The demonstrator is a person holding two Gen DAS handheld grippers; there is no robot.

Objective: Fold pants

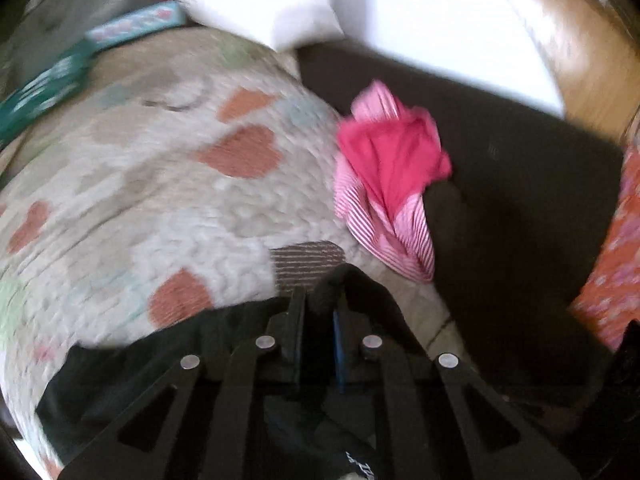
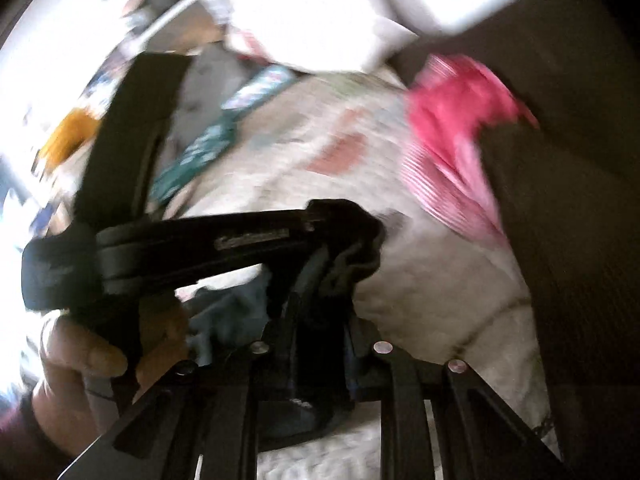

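Note:
The pants are black cloth. In the left wrist view my left gripper (image 1: pixel 320 300) is shut on a bunched edge of the black pants (image 1: pixel 120 376), which hang down below the fingers over the heart-patterned blanket (image 1: pixel 160 200). In the right wrist view my right gripper (image 2: pixel 324 276) is shut on a fold of the same black pants (image 2: pixel 356 256). The left gripper's body (image 2: pixel 200 248) and the hand holding it (image 2: pixel 80 356) show just left of it, close together. Both views are blurred by motion.
A crumpled pink and striped garment (image 1: pixel 388 176) lies at the blanket's right edge, also in the right wrist view (image 2: pixel 452 140). A dark brown sofa surface (image 1: pixel 520 200) lies to the right. A teal patterned strip (image 1: pixel 52 84), white pillows (image 1: pixel 260 0) and orange floral cloth (image 1: pixel 616 260) surround.

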